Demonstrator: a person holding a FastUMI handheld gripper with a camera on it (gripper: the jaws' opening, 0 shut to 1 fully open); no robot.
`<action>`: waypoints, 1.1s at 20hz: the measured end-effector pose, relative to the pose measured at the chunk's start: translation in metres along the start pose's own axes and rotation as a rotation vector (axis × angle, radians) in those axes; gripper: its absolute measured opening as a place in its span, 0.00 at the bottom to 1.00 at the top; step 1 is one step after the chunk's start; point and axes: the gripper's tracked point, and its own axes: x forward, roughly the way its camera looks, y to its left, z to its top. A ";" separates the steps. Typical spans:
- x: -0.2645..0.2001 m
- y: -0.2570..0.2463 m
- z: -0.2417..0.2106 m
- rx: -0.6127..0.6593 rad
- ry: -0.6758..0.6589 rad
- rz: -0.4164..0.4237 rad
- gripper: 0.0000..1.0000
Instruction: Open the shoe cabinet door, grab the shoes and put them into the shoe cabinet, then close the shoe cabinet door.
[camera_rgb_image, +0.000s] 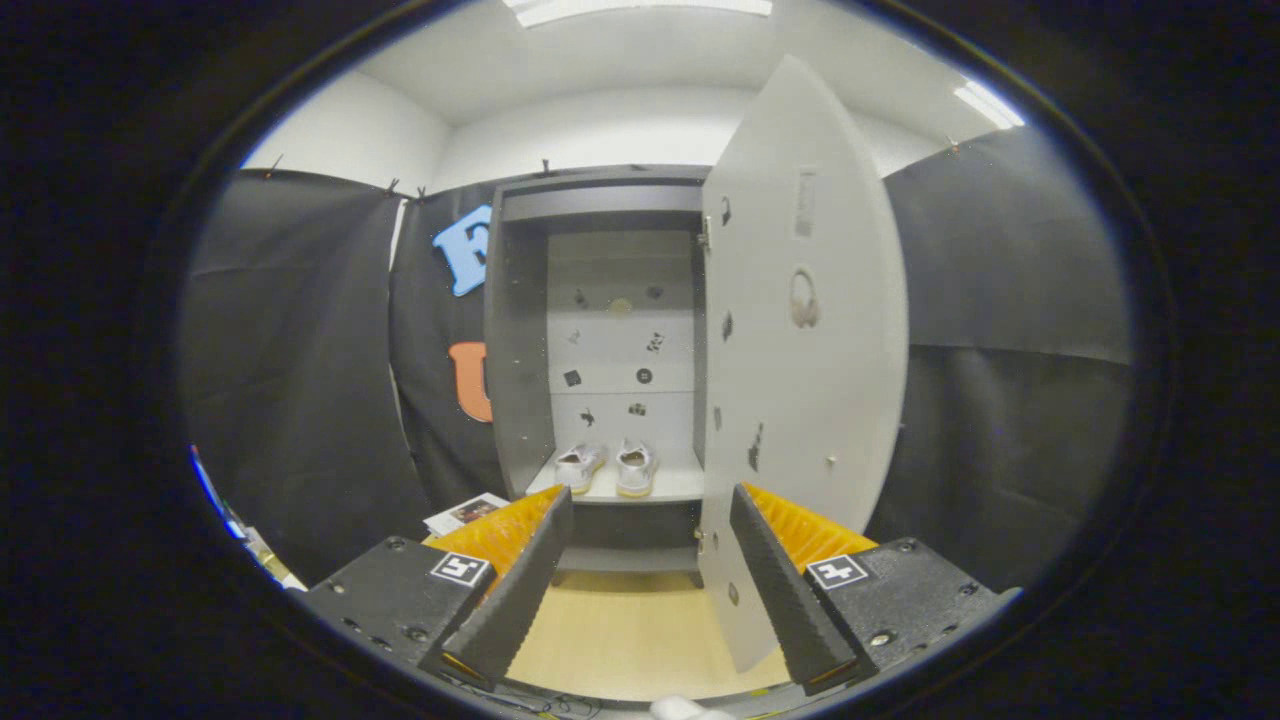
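The tall grey shoe cabinet stands against the black cloth wall, with its pale back panel dotted with small dark stickers. Its flat white door, also stickered, stands swung wide open to the right on its hinges, its lower edge reaching down past the right finger. On the cabinet's white bottom shelf sits the pair of white low-top shoes, side by side with their heels toward the camera, well beyond the fingers and roughly in line with the gap between them. The shoes look already stowed, so by my judgement the step in hand is the last one: closing the door.

That calls for moving the gripper to the right, around the door's free edge or onto its outer face, and pushing it leftward until it meets the cabinet frame; the small knob low on the door might also serve as a contact point. The risk is a finger catching the door's bottom corner.

The gripper is held low above the light wooden floor, level and aimed straight at the cabinet opening. Its fingers are spread wide apart, released, with nothing between them
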 end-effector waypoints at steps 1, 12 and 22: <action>-0.008 -0.013 0.001 0.002 -0.004 -0.022 1.00; -0.025 -0.179 -0.004 0.075 0.014 -0.220 1.00; 0.060 -0.233 -0.006 0.054 0.071 0.011 0.99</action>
